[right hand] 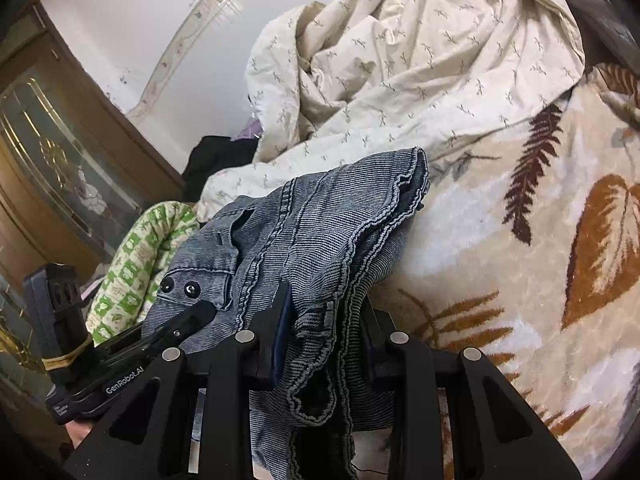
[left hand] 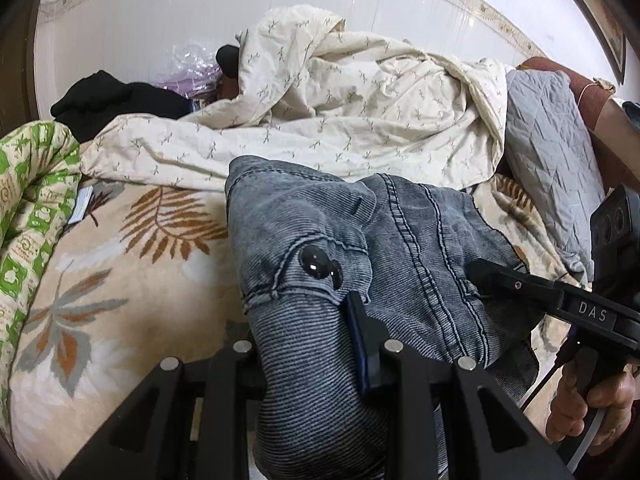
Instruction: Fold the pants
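Denim fills both wrist views. My left hand-held gripper pinches the pants near the waistband, just below the dark buttons; my right hand-held gripper is clamped on a bunched, frayed edge of the same pants, which hang between the two over the bed's leaf-patterned blanket.

Risk, as I judge it: the right grip holds several crumpled layers, so one may slip out when I pull the cloth taut, and the fold would come out skewed. The two tools sit close together — fingers could knock, or a hanging leg could snag on the rumpled cream quilt just behind.

Hidden — the legs drop below both frames, so I cannot tell whether they are aligned or twisted. Left fingertips are largely buried in fabric. A green-patterned quilt and black clothes lie beyond, partly cut off.
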A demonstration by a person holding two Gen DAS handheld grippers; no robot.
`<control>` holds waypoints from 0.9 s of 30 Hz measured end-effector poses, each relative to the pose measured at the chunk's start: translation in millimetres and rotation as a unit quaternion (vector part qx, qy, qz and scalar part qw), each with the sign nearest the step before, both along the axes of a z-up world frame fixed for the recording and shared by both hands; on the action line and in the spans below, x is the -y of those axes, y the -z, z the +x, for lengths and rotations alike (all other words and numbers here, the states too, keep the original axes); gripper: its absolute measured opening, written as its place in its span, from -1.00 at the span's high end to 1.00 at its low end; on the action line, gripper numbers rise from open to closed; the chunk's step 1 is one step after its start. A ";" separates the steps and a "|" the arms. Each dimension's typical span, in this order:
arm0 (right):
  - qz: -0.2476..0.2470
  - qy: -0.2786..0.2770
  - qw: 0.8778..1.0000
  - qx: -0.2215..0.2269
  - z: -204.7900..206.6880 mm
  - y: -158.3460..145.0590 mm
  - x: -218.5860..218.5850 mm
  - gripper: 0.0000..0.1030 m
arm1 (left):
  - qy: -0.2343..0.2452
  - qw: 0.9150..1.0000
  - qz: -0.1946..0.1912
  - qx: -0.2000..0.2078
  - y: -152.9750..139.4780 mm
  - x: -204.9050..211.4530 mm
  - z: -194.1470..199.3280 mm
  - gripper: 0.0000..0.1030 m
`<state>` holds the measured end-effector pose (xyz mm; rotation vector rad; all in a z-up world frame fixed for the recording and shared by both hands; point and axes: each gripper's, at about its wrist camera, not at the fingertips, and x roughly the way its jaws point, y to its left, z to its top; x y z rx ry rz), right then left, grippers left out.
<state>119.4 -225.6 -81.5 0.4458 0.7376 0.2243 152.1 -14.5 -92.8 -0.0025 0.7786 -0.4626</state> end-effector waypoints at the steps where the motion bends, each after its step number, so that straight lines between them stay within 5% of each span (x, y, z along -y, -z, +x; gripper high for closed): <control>1: 0.000 0.001 1.000 -0.006 1.1 3.1 0.0 0.46 | 0.000 1.000 0.003 -0.004 3.0 0.5 0.9 0.42; 8: -0.015 0.006 0.999 -0.043 7.9 25.1 -2.6 0.46 | -0.004 0.999 0.031 -0.031 28.6 5.1 7.1 0.42; 27: -0.016 0.013 0.998 -0.067 11.7 32.7 0.8 0.46 | -0.004 0.999 0.034 -0.029 32.6 5.8 6.1 0.38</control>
